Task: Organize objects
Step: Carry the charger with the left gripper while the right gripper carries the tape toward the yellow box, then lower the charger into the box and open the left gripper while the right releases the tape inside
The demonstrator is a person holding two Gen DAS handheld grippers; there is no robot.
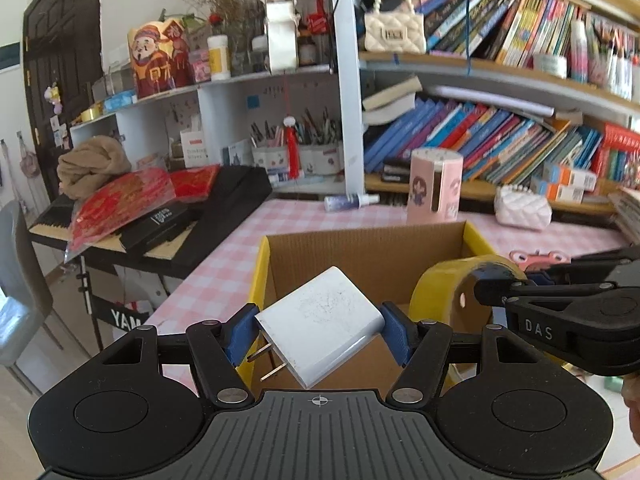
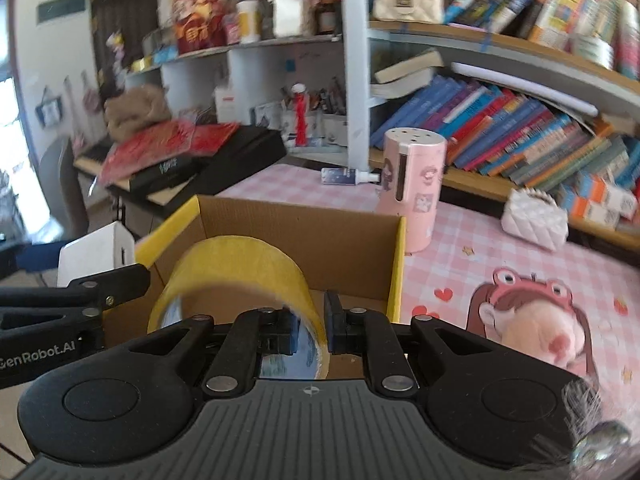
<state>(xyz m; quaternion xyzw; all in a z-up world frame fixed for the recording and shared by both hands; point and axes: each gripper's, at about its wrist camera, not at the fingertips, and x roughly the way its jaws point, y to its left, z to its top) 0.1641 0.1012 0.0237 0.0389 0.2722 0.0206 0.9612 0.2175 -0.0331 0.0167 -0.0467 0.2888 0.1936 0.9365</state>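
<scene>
While angled down over the box (image 1: 360,248) (side by side) | left gripper (image 1: 320,332) clamps charger (image 1: 324,320) | right gripper (image 2: 310,330) pinches tape roll (image 2: 240,264)

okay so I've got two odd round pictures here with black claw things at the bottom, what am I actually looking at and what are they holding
These are two hand-held grippers, tongs a person carries, each with a wide-angle camera looking along its fingers. One picture is from the left hand-held gripper, which clamps a white charger. The other is from the right hand-held gripper, pinching the wall of a yellow tape roll. Both hang over an open cardboard box on a pink checked tablecloth, beside a pink canister. Bookshelves stand behind.
</scene>
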